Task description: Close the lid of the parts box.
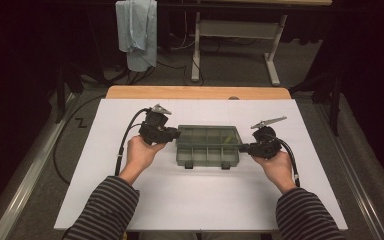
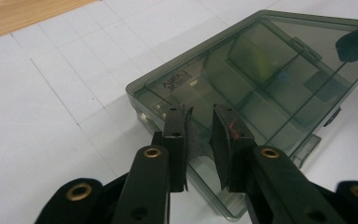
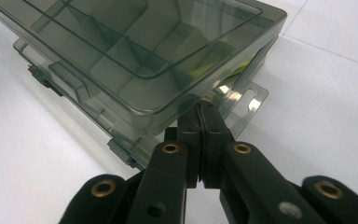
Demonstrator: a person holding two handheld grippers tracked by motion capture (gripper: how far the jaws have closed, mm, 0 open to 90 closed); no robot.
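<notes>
On white table: left gripper [image 1: 174, 134] fingers narrowly parted over organizer box [image 1: 207, 145]; right gripper [image 1: 244, 148] fingers pressed together

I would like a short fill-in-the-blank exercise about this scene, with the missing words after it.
1. The compartment box is made of smoky, see-through ____.
2. The box lies on a ____ sheet.
3. The right gripper has its fingers pressed ____ at the box's hanging tab.
4. The person wears ____ sleeves.

Missing words: plastic; white; together; striped

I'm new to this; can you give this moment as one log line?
box: lid down, on table | left gripper: jaws apart at box's end | right gripper: shut at opposite end
</notes>
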